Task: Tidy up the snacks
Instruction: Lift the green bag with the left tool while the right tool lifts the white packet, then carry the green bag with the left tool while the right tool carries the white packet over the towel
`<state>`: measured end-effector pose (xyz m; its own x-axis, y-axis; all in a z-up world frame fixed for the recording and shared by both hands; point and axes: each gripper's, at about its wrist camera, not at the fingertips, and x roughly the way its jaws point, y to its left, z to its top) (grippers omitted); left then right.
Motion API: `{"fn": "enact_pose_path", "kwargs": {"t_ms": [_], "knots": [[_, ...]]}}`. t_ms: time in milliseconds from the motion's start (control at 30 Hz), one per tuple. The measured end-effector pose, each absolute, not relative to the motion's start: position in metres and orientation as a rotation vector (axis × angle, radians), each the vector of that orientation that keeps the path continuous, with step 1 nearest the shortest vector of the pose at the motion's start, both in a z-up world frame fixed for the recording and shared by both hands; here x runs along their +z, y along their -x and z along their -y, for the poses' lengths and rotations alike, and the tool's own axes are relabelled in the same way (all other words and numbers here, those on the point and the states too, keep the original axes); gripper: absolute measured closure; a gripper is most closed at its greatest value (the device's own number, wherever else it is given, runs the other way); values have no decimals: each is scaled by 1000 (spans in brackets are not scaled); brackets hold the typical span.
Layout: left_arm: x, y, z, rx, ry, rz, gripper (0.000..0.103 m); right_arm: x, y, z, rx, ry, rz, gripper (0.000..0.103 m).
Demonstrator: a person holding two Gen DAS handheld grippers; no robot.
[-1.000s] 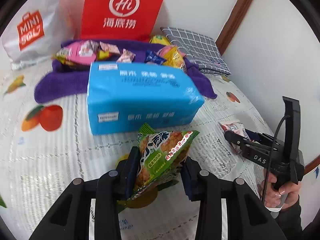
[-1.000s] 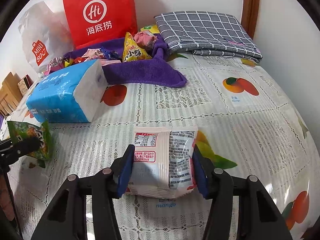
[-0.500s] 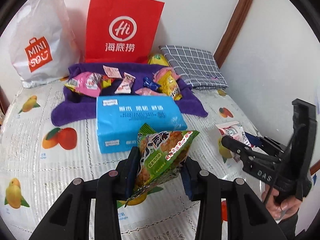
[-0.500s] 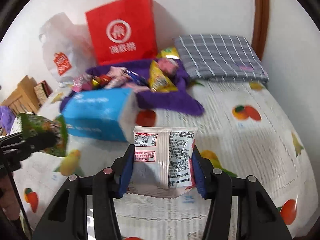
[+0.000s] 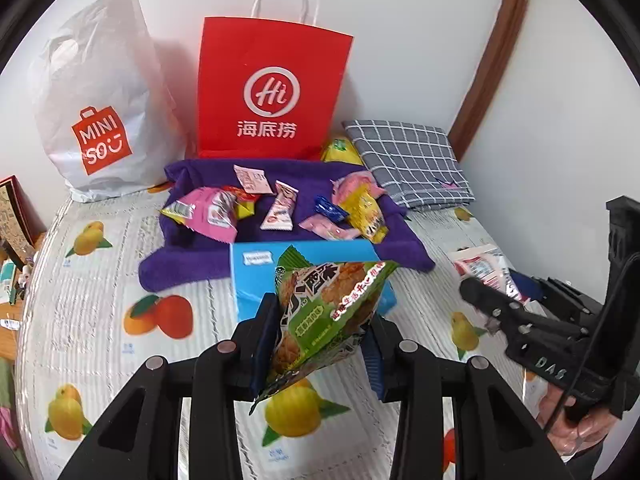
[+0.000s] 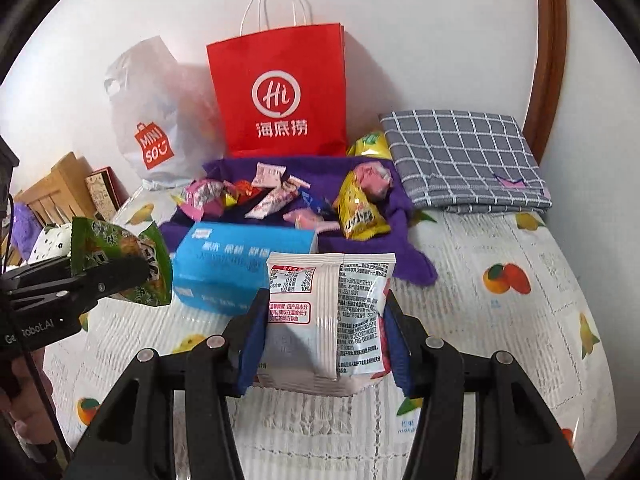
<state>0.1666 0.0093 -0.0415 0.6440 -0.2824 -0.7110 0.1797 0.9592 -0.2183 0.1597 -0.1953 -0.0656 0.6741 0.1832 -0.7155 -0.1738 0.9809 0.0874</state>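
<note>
Left wrist view shows the left hand-held gripper [image 5: 320, 332] pinching a green snack packet [image 5: 324, 316] by its sides, held clear above the worktop [image 5: 88, 320] with its fruit-print cloth. Right wrist view shows the right hand-held gripper [image 6: 324, 336] clamped on a white snack packet [image 6: 326, 312], printed back facing the camera, also off the surface. Just beyond both packets lies a blue tissue pack [image 6: 240, 268]. Farther back a purple towel [image 5: 192, 264] carries a scatter of small snacks, among them a yellow packet [image 6: 358, 208] and a pink packet [image 5: 212, 216]. Against the far wall stand a red paper bag [image 5: 272, 92] and, to its left, a white plastic bag [image 5: 100, 112]; a folded checked cloth [image 6: 460, 160] lies at the far right.

The step in hand looks like carrying both packets toward the snack pile on the towel. To do it well, I would keep both grips steady, since the green packet hangs tilted and its foil could slip. Both should pass over the tissue pack, not into it. The two hand-held grippers sit close side by side, so they should travel on separate lines, green to the left part of the towel, white to the right. Letting go low over a bare patch would avoid scattering the sweets already there.
</note>
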Motion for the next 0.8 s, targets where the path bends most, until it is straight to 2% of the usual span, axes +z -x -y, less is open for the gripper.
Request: {"fn": "enact_pose_path", "kwargs": {"t_ms": [800], "knots": [[-17,-219,-16,-270,107,-815,66,-37,-231,190,243,-80,-813,50]]}}
